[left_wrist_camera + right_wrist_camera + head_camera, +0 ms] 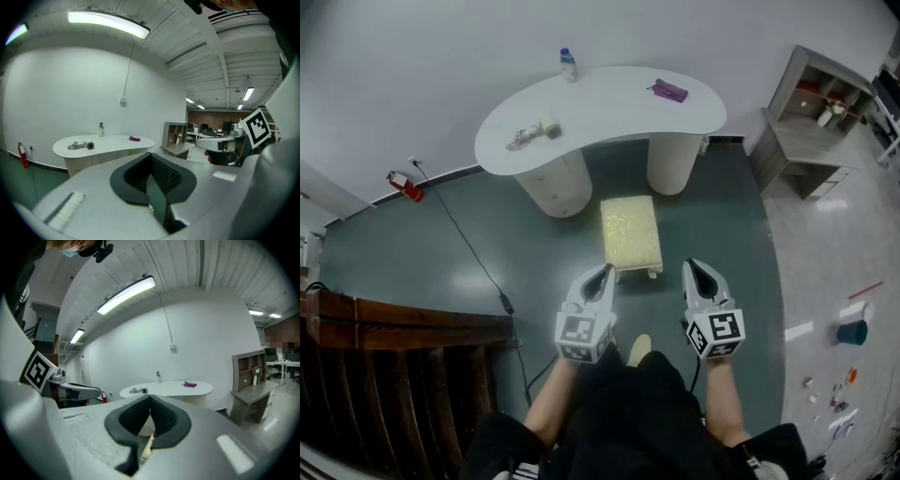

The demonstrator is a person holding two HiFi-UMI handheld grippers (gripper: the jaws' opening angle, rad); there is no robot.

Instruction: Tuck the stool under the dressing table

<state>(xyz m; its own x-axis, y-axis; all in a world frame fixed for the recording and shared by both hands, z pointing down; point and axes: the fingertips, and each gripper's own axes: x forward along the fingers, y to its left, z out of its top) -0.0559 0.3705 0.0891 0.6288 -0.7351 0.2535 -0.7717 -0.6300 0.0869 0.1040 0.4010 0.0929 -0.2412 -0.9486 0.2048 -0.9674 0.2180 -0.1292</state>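
Yellow stool [630,234] before dressing table [600,112], bottle [568,64] on top

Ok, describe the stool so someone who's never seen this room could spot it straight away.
Find the white kidney-shaped dressing table against the wall. On the dark green floor before its two round pedestals stands the stool. It is the only low, rectangular piece with a pale yellow padded top.

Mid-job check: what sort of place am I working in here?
Probably a mock-up corner of an open workshop or office, not a home: dressing table and stool on painted floor, fire extinguisher, desks with monitors beyond.
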